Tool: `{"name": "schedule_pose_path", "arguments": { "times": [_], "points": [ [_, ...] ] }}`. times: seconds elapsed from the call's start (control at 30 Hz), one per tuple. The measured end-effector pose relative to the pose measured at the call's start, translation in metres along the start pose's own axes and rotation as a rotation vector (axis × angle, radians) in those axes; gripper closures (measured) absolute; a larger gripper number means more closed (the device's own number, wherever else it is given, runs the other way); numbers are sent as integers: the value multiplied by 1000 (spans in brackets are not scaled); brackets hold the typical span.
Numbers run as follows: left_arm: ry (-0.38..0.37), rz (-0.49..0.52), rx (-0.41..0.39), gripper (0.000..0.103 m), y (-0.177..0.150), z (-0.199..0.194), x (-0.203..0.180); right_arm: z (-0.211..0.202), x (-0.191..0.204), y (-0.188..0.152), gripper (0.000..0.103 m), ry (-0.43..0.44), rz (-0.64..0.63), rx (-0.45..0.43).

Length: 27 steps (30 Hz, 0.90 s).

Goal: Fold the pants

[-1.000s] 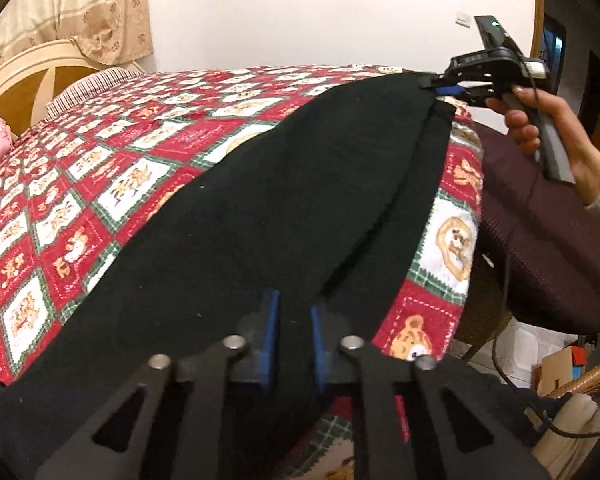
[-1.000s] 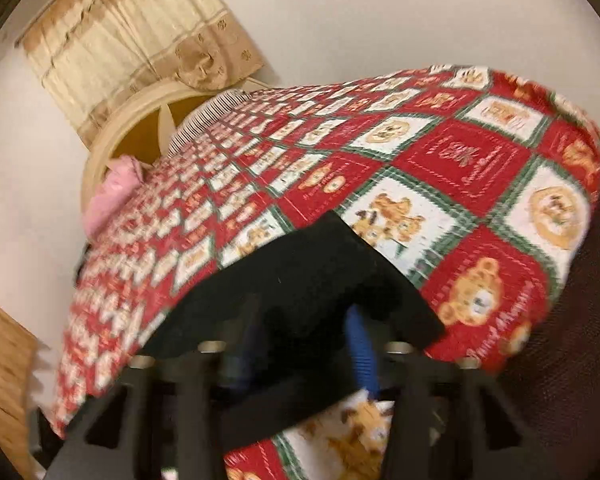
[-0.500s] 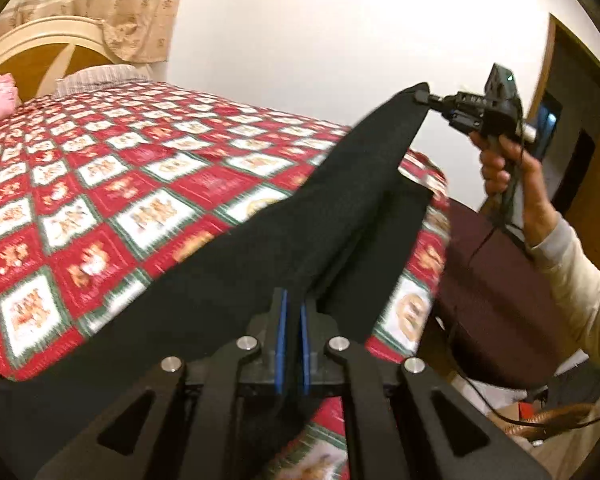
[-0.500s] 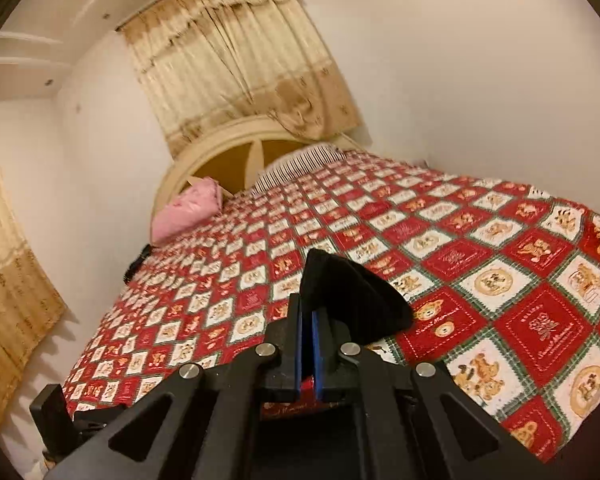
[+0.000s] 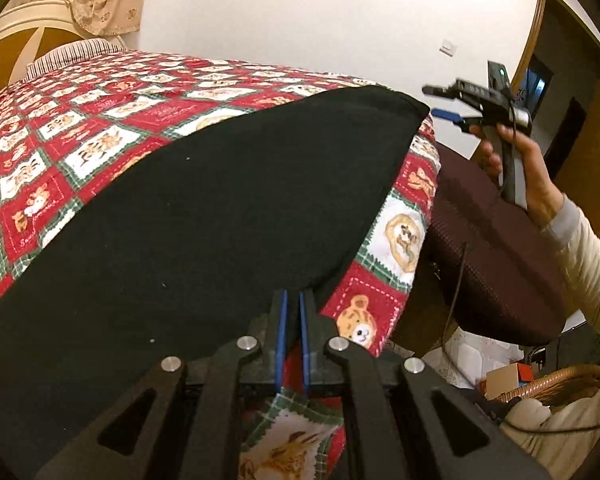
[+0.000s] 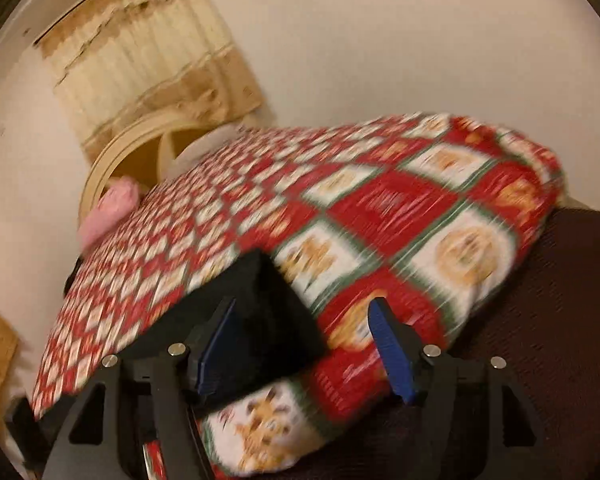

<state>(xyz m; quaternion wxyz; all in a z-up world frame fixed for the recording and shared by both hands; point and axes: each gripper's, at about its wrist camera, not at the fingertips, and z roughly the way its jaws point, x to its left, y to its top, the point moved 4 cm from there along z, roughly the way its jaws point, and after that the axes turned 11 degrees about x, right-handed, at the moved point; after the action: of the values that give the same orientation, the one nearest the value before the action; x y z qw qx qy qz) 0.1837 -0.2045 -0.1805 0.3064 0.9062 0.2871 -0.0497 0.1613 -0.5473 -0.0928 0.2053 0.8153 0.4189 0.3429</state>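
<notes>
Released since half a second ago: right gripper (image 6: 300, 344) fingers (image 6: 390, 354) opening, nothing pinched, black pants (image 5: 204, 216) corner at 9 o'clock. Left gripper (image 5: 292, 320) fingers narrow on pants edge, cloth spreading toward 11 o'clock over bed quilt (image 5: 100, 96).

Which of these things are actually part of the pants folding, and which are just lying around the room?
Part of the job:
black pants
left gripper
right gripper, its jaws opening
patchwork bedspread they lie on

Just lying about:
pink pillow
wicker basket
curtain
dark chair
</notes>
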Motion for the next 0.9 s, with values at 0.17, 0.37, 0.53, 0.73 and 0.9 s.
{"name": "schedule_pose_path", "arguments": {
  "times": [0.17, 0.37, 0.53, 0.73, 0.9],
  "points": [
    [3, -1, -5, 96, -1, -3, 2, 4, 19, 35, 35, 45, -41, -3],
    [-26, -8, -4, 96, -2, -3, 3, 55, 66, 31, 67, -21, -200, 152],
    [-77, -34, -5, 96, -3, -2, 8, 76, 54, 20, 101, -86, -199, 204],
    [-67, -11, -4, 96, -3, -2, 5, 75, 22, 30, 101, -165, -140, 164],
    [-27, 11, -11, 96, -3, -1, 2, 31, 46, 11, 37, -89, -199, 93]
  ]
}}
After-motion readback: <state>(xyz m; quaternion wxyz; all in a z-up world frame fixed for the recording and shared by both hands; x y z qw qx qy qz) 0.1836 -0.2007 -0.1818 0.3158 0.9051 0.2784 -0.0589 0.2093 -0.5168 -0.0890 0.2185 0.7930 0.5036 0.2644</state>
